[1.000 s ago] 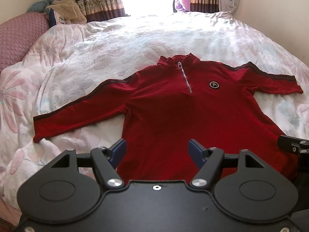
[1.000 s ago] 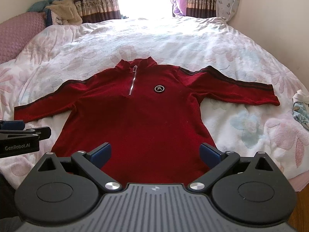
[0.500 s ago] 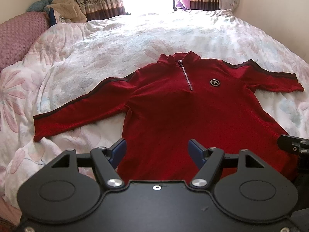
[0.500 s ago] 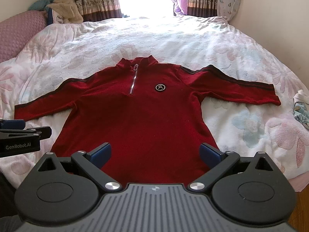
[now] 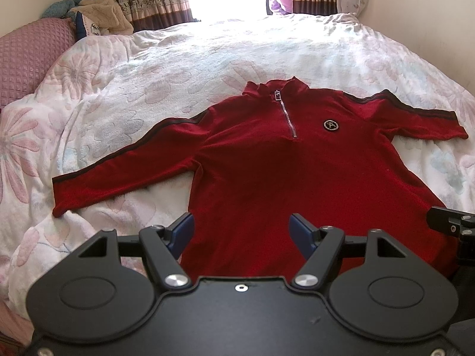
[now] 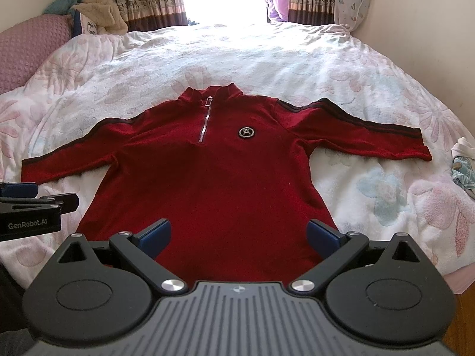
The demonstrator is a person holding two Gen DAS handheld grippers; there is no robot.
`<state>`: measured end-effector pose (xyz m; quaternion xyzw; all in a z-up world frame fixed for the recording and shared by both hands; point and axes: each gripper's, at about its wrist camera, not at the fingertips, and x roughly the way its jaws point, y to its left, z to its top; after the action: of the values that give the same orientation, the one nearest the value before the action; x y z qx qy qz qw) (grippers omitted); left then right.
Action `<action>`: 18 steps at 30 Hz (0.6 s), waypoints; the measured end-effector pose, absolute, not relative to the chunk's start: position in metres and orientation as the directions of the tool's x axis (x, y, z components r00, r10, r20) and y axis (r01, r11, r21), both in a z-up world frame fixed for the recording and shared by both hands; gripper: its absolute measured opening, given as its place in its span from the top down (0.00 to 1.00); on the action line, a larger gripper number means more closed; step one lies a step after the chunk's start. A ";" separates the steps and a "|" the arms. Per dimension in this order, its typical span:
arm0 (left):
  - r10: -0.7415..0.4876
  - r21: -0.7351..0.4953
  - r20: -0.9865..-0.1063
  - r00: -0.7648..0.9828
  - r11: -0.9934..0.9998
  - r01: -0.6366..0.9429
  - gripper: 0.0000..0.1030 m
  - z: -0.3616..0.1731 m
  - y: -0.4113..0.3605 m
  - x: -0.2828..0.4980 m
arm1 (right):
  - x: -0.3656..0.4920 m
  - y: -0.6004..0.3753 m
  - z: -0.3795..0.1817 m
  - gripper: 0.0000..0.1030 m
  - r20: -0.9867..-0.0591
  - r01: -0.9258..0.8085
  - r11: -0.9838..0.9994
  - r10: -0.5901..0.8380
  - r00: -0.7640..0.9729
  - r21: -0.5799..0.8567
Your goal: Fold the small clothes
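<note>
Red zip-neck top (image 5: 279,178) lies flat and face up on the floral quilt (image 5: 184,68), sleeves spread to either side, collar toward 12 o'clock. Only the right wrist view shows a small pale garment (image 6: 463,166) bunched at the quilt's edge at 3 o'clock, and the "GenRobot.AI" lettering on the left gripper (image 6: 32,204) at 9 o'clock. The left wrist view shows a corner of the right gripper (image 5: 454,225) at 3 o'clock.

Both grippers hang above the hem at 6 o'clock. The left gripper (image 5: 242,231) has its blue pads spread apart and holds nothing. The right gripper (image 6: 239,234) is spread wider, also bare.

Beyond the quilt at 12 o'clock, patterned curtains (image 6: 151,3) frame a bright window. A pink quilted pillow (image 5: 26,59) sits at 10 o'clock.
</note>
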<state>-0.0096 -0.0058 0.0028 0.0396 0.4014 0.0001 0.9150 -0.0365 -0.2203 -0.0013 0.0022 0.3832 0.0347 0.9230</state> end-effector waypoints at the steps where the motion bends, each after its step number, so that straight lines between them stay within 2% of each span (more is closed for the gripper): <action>1: 0.033 0.074 -0.735 0.677 0.997 0.032 0.30 0.003 -0.006 -0.010 | -0.036 -0.220 -0.001 0.00 -0.707 -0.063 0.998 0.066 0.704 0.031; 18: 0.042 0.081 -0.738 0.674 0.996 0.027 0.30 0.004 -0.005 -0.009 | -0.038 -0.217 -0.006 0.00 -0.708 -0.072 0.997 0.074 0.702 0.032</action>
<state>-0.0087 -0.0051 0.0040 0.0425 0.4039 0.0042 0.9138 -0.0378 -0.2166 -0.0057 0.0009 0.3837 0.0396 0.9226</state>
